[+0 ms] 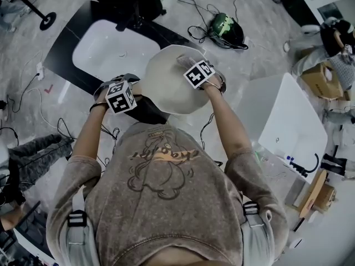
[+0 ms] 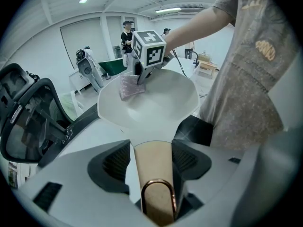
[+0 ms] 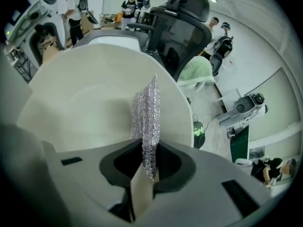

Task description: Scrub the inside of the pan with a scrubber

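While left gripper (image 2: 154, 157) jaws clamp the handle (image 2: 152, 171), right gripper (image 3: 146, 167) jaws pinch scrubber (image 3: 147, 112), inside pan (image 3: 85, 103).

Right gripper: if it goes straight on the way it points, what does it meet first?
Probably the inside of the pan. The scrubber held in the right gripper leads and looks at or close to that surface.
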`<state>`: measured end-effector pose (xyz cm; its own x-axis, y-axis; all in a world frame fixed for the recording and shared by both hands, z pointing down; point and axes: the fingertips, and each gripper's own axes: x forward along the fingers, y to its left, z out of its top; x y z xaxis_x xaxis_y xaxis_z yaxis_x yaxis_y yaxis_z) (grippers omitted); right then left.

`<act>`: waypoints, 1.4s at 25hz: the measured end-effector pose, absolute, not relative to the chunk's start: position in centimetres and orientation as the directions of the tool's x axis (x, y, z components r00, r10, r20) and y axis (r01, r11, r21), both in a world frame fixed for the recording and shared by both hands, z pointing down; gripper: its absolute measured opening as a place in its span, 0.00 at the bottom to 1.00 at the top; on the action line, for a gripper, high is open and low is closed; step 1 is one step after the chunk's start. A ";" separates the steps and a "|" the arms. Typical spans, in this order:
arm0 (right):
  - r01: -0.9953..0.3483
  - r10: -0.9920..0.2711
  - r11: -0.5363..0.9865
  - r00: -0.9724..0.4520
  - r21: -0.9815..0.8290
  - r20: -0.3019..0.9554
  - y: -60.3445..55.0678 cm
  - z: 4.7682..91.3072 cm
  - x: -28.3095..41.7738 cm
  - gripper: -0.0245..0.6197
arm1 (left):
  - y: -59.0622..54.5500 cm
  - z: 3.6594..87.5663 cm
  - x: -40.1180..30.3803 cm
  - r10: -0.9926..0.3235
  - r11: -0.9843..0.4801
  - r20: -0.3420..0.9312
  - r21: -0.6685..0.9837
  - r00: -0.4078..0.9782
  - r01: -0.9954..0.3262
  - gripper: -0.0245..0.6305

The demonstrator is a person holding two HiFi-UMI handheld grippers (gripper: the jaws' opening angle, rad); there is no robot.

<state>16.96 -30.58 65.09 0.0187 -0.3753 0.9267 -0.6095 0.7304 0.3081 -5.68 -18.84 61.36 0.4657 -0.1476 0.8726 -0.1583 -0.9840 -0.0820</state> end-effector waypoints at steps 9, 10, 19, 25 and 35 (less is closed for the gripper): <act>-0.429 -0.216 0.875 0.071 0.226 0.974 -26.5 66.1 17.1 0.16 | -18.8 61.2 -5.5 -0.152 -0.983 0.879 -0.086 0.452 -0.162 0.47; -0.419 -0.190 0.886 0.065 0.199 0.980 -26.0 66.3 16.8 0.16 | -18.8 61.2 -5.5 -0.153 -0.983 0.879 -0.087 0.451 -0.163 0.47; -0.354 -0.018 0.935 -0.030 0.007 0.999 -20.8 67.8 13.0 0.16 | -18.8 61.2 -5.5 -0.163 -0.980 0.882 -0.093 0.443 -0.176 0.47; -0.359 0.023 0.932 -0.107 -0.060 0.994 -19.2 67.9 8.5 0.16 | -18.7 61.2 -5.4 -0.169 -0.979 0.885 -0.101 0.434 -0.176 0.47; -0.377 -0.083 0.926 -0.220 -0.006 0.972 -23.8 67.4 3.3 0.16 | -18.7 61.2 -5.5 -0.170 -0.979 0.891 -0.105 0.421 -0.174 0.47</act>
<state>3.34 -23.85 67.40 -0.2197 -0.0830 0.9720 -0.3766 0.9264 -0.0060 -5.50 -18.68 61.19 0.4208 -0.1702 0.8910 -0.1735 -0.9792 -0.1051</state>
